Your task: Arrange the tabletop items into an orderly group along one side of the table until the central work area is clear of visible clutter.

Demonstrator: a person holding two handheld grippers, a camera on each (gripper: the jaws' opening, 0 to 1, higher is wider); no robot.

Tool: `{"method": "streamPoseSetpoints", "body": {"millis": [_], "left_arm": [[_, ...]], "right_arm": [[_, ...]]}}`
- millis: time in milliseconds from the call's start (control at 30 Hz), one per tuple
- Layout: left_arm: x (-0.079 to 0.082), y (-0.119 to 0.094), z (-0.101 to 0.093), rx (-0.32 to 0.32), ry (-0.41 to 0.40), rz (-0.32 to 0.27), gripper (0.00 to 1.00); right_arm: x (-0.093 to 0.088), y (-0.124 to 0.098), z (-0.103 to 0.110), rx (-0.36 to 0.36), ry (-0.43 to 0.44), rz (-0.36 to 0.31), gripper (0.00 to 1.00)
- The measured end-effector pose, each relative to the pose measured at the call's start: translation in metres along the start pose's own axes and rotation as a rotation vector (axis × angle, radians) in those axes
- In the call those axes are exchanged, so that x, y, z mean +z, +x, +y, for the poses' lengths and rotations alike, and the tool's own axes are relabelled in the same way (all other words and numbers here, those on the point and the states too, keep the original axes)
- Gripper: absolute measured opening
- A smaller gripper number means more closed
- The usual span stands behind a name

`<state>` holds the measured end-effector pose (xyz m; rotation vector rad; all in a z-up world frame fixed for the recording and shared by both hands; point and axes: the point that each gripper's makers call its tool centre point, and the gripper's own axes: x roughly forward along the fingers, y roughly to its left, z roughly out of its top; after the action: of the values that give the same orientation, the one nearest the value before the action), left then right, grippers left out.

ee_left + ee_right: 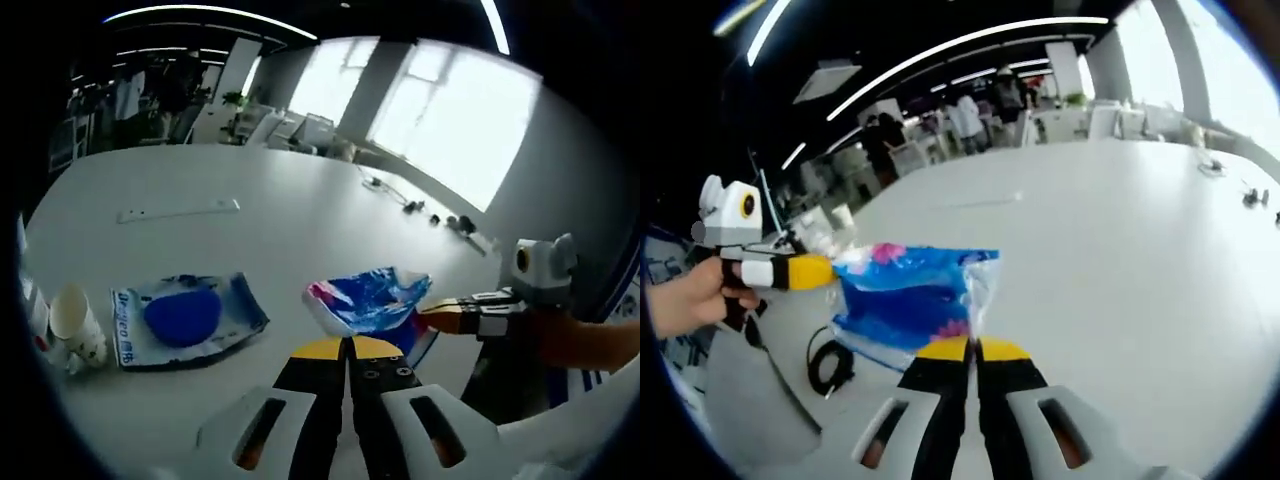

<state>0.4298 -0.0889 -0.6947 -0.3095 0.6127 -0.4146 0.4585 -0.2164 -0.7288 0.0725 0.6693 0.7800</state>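
Blue wrapper [365, 300], lettering unreadable.

left gripper [349, 347]: jaws closed together, clamped on the blue wrapper [368, 298] | right gripper [973, 349]: jaws closed together, clamped on the wrapper's opposite edge | person's hand [688, 297]: wrapped around the left gripper's handle

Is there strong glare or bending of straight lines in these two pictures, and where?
In the left gripper view the windows are blown out to white, washing the table pale. In the right gripper view the ceiling lights bend into arcs from the fisheye lens, and a window glares at the upper right.
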Motion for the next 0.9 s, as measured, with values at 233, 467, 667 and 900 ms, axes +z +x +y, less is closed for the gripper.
{"method": "streamPoseSetpoints", "body": {"millis": [233,467,667,900], "left_arm": [[0.007,0.019,-0.004,0.007,0.047,0.017,0.0],[0.011,0.033,-0.001,0.009,0.062,0.04,0.0],[0.013,0.047,0.0,0.009,0.094,0.071,0.0],[0.02,0.056,0.011,0.014,0.08,0.079,0.0]], "right_arm": [[0.006,0.006,-0.018,0.003,0.009,-0.002,0.0],[0.007,0.012,-0.03,0.004,0.017,0.004,0.0],[0.005,0.016,-0.04,-0.009,0.024,0.019,0.0],[0.016,0.028,-0.047,-0.002,0.018,0.022,0.0]]}}
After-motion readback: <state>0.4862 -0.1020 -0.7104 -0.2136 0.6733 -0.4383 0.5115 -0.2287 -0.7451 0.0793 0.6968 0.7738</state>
